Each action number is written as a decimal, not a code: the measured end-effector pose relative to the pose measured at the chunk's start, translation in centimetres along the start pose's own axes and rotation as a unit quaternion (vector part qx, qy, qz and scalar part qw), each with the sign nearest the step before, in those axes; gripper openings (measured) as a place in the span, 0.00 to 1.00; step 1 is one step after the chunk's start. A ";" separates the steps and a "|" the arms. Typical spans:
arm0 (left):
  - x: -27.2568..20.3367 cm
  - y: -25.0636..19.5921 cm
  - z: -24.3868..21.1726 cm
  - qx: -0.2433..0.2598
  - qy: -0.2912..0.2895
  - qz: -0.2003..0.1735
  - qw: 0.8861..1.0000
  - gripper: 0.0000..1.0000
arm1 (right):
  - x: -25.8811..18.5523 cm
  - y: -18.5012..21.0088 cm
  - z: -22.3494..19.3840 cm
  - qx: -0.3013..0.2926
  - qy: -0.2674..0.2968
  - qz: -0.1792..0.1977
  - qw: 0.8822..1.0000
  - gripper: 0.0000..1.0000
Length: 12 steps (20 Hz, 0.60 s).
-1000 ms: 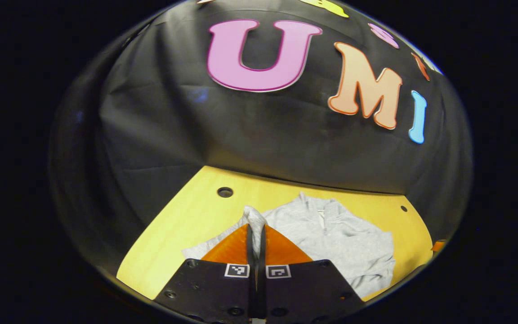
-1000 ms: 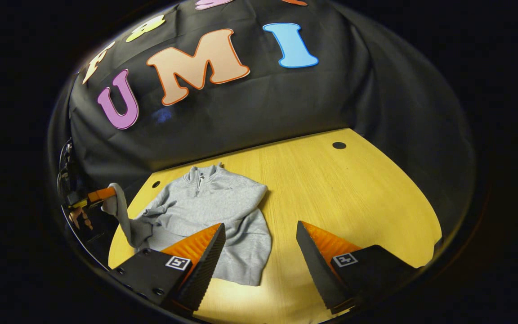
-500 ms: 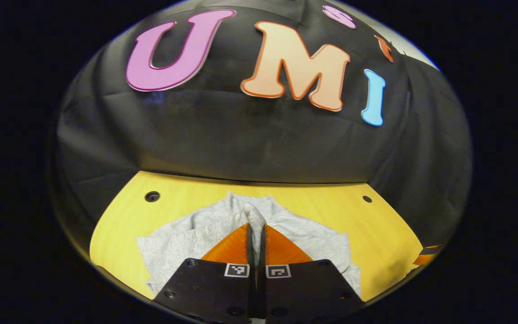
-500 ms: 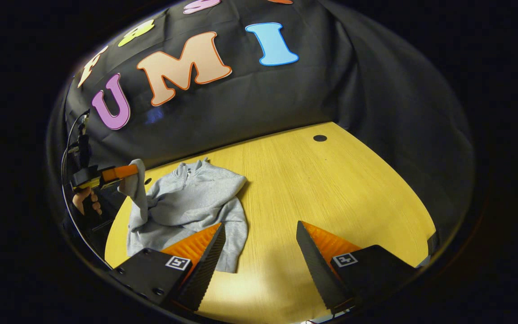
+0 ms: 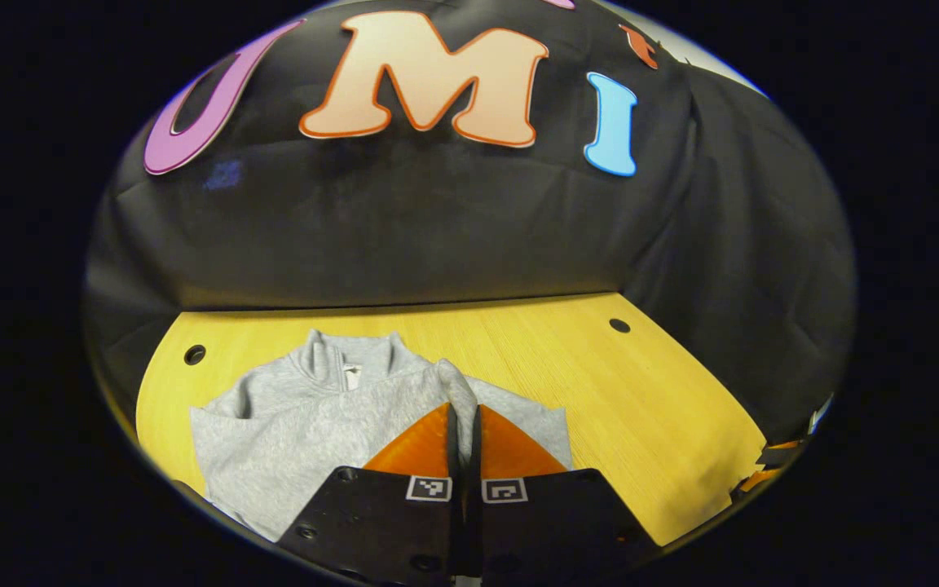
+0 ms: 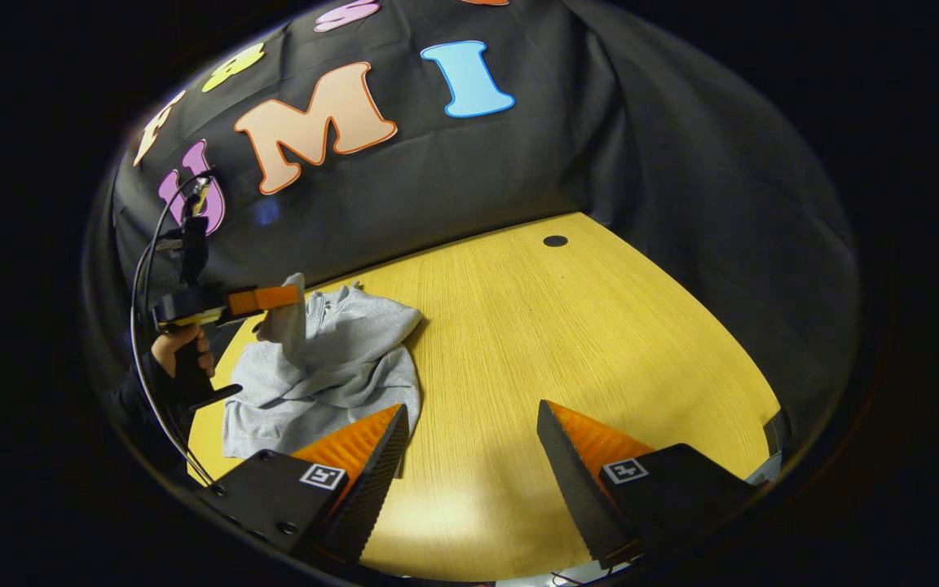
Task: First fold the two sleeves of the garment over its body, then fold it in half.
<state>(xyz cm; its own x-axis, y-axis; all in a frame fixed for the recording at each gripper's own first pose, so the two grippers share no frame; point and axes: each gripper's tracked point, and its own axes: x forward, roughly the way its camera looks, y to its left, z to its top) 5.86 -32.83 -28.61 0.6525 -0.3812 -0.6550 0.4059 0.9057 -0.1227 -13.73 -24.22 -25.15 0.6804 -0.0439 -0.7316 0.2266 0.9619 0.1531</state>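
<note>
A grey garment point(image 5: 306, 408) of soft, matt knit cloth with a fleecy nap lies on a table point(image 5: 600, 391) of smooth yellow wood with fine straight grain and a faint sheen. Behind the table, the wall point(image 5: 437, 220) is matt black cloth, lightly creased.

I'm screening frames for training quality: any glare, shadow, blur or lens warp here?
Left gripper view: sharp, table edge bowed by the fisheye, sweater evenly lit. Right gripper view: pale glare patch on the wood near the right gripper; soft shadow under the lifted sleeve.
</note>
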 end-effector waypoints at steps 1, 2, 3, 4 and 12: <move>0.7 -0.4 -0.7 0.004 0.010 -0.002 1.000 0.00 | 0.1 0.1 -0.2 0.000 0.000 0.002 1.000 0.98; 1.1 -0.6 -1.3 0.007 0.023 -0.001 1.000 0.00 | 0.2 0.3 -0.2 -0.001 0.000 0.003 1.000 0.98; 1.5 -0.7 -1.7 0.010 0.027 0.000 1.000 0.00 | 0.4 0.4 -0.4 -0.002 0.001 0.005 1.000 0.98; 1.7 -0.9 -1.9 0.011 0.027 0.001 1.000 0.00 | 0.4 0.6 -0.6 -0.003 0.002 0.007 1.000 0.98; -1.1 0.5 -0.7 0.051 -0.010 0.008 0.999 0.94 | 1.9 4.7 -0.8 -0.018 0.007 0.044 0.999 0.98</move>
<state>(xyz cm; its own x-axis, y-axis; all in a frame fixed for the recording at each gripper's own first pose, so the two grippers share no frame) 4.91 -31.81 -28.48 0.6718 -0.3710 -0.6411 0.4576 0.8885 -0.0348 -11.90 -19.54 -26.33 0.6868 0.0451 -0.7255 0.1408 0.9709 0.1936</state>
